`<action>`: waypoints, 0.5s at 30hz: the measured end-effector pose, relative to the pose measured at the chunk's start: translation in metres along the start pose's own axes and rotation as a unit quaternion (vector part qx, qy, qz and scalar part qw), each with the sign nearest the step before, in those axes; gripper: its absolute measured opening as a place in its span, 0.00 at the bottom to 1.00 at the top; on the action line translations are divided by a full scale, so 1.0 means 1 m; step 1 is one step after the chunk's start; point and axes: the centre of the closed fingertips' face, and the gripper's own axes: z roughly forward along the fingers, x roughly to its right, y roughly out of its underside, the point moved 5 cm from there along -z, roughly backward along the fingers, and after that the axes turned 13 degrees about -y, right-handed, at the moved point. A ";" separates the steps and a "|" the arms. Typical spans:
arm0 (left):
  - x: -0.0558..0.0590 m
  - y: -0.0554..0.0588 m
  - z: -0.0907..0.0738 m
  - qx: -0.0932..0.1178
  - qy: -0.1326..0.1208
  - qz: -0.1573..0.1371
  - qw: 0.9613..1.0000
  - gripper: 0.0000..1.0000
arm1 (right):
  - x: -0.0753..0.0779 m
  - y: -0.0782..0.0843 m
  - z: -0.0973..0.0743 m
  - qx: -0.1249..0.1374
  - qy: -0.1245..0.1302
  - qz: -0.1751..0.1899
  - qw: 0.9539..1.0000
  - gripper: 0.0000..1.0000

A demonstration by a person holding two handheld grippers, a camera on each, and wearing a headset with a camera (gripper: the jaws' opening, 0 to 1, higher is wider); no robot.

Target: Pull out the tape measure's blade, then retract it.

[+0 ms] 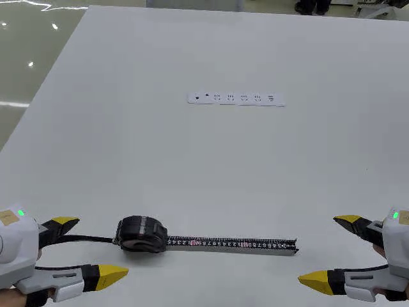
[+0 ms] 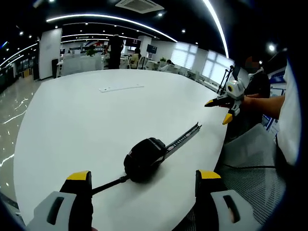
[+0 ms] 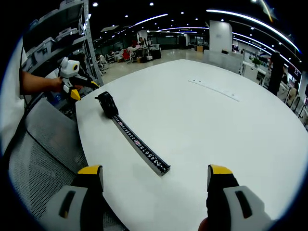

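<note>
The tape measure [image 1: 141,234] is seen lying on the white counter [image 1: 204,166] at about 7 o'clock in the head view. Its dark case is rested flat and its blade [image 1: 233,244] is drawn out toward 3 o'clock, laid flat on the surface. A black strap [image 1: 86,239] is trailed from the case toward 9 o'clock, into the gap of the left claw [image 1: 96,247], which is held wide and grips nothing (whether the strap touches a jaw cannot be told). The right claw [image 1: 321,249] is found at 4 o'clock, likewise spread wide and empty, near the blade's tip but apart from it. In the right gripper view the numbered blade is seen running toward 11 o'clock up to the case. A white power strip [image 1: 235,98] is set well apart at 12 o'clock.
</note>
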 end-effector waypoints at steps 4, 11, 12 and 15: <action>0.000 0.001 -0.005 0.001 -0.005 -0.008 1.000 0.87 | -0.004 0.003 -0.003 0.007 0.006 0.009 1.000 0.92; 0.001 0.002 -0.014 0.008 -0.014 -0.033 0.999 0.89 | -0.010 0.012 -0.011 0.024 0.015 0.036 0.999 0.94; 0.002 0.003 -0.015 0.010 -0.015 -0.037 0.999 0.90 | -0.011 0.014 -0.012 0.025 0.019 0.039 0.999 0.94; 0.002 0.006 -0.018 0.010 -0.019 -0.044 0.999 0.90 | -0.014 0.017 -0.014 0.028 0.021 0.045 0.998 0.95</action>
